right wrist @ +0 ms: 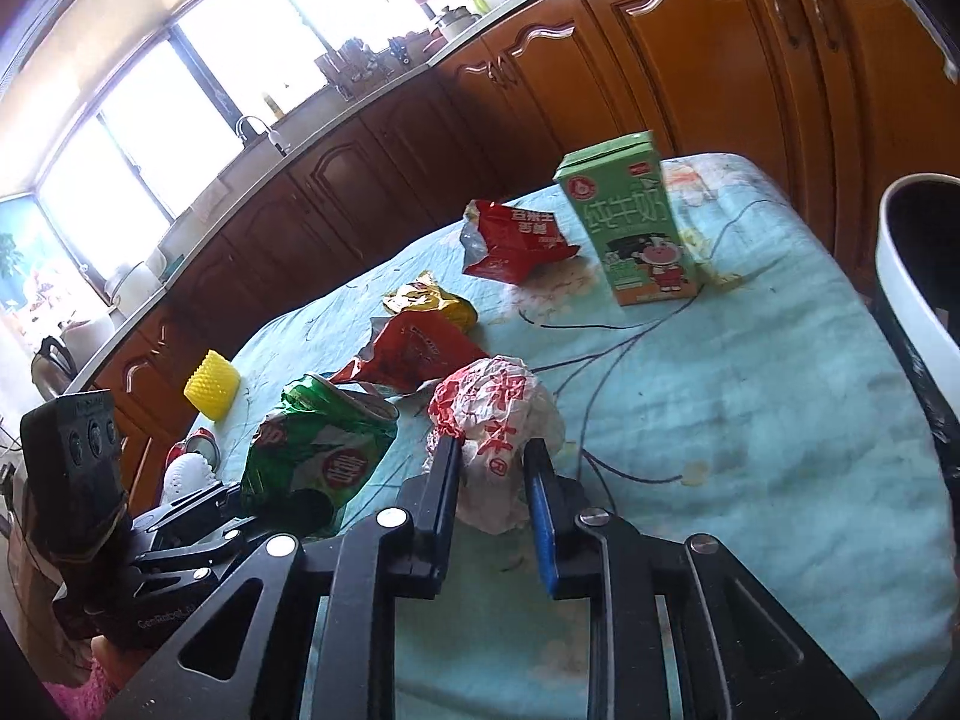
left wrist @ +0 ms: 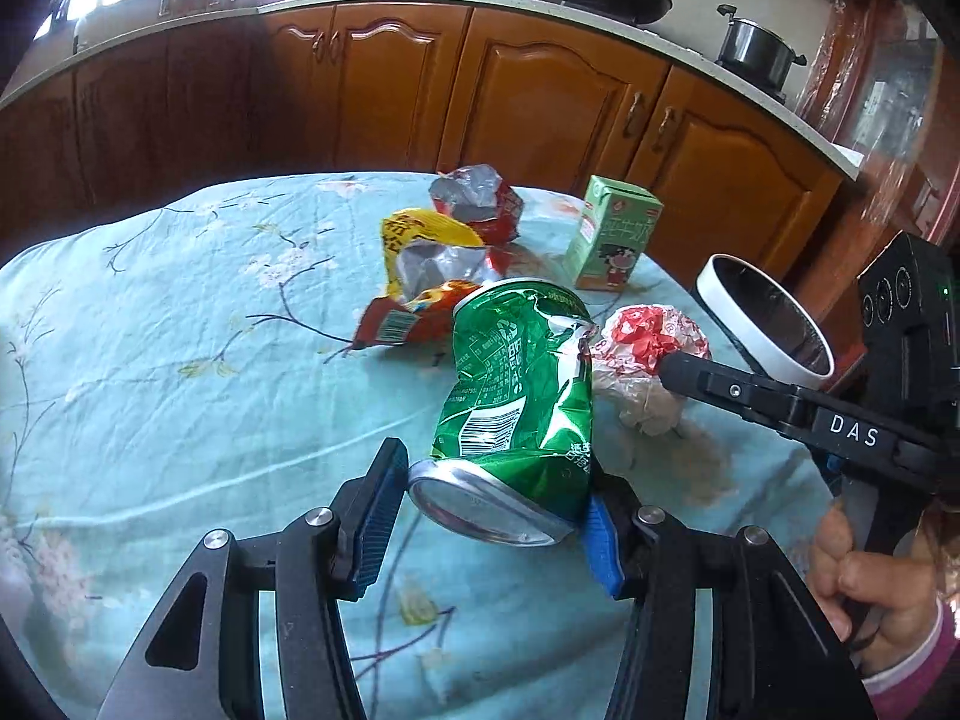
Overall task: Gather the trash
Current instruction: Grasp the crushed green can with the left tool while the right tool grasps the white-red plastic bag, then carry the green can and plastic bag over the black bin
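Note:
My left gripper [left wrist: 489, 504] is shut on a crushed green can [left wrist: 516, 396], which sticks up and forward from between the pads; the can also shows in the right wrist view [right wrist: 318, 450]. My right gripper [right wrist: 492, 480] is shut on a crumpled white-and-red paper wrapper [right wrist: 498, 420], which the left wrist view shows just right of the can [left wrist: 642, 354]. A red-and-yellow snack bag [left wrist: 420, 276], a red foil bag [left wrist: 480, 198] and an upright green milk carton [left wrist: 615, 234] are on the table beyond.
The table has a light blue flowered cloth [left wrist: 180, 360]. A white-rimmed bin [left wrist: 768, 318] stands at the table's right edge. A yellow bumpy cup [right wrist: 211, 384] and a small red can [right wrist: 195, 447] sit at the left. Wooden kitchen cabinets [left wrist: 540, 96] stand behind.

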Motion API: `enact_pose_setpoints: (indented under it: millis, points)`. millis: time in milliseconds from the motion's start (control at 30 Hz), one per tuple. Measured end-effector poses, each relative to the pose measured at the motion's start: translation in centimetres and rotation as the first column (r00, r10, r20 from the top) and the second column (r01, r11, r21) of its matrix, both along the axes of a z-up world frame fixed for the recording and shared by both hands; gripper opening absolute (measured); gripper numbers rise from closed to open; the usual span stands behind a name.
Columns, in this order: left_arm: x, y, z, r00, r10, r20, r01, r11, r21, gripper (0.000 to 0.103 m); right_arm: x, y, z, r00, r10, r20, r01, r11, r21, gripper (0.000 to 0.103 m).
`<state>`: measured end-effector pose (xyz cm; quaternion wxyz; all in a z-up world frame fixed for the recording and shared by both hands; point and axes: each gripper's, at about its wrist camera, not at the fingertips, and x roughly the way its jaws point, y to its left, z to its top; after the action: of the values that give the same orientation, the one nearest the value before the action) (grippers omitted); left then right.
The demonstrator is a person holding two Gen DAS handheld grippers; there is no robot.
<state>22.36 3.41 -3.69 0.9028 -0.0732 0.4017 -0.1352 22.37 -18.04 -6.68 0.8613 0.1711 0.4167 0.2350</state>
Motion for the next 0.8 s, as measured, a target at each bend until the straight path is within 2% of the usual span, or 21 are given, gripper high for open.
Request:
enact_pose_setpoints:
  millis: [133,467,800]
  points:
    - [-0.1,-2.3,0.2,0.999,-0.041,-0.004,0.041,0.999,-0.036,0.052,-1.4,-3.1,0.7,0.998,-0.054,0.012,0.054,0.999,0.008,0.022]
    - [1.1,-8.1,0.3,0.991,-0.133,-0.011,0.132,0.99,-0.046,0.052,-4.2,-10.7,2.0,0.98,-0.194,0.033,0.194,0.981,0.013,0.022]
    - [2.8,-12.1,0.3,0.984,-0.179,-0.012,0.178,0.983,-0.05,0.052,-5.8,-15.3,2.1,0.96,-0.277,0.04,0.277,0.961,0.019,0.022]
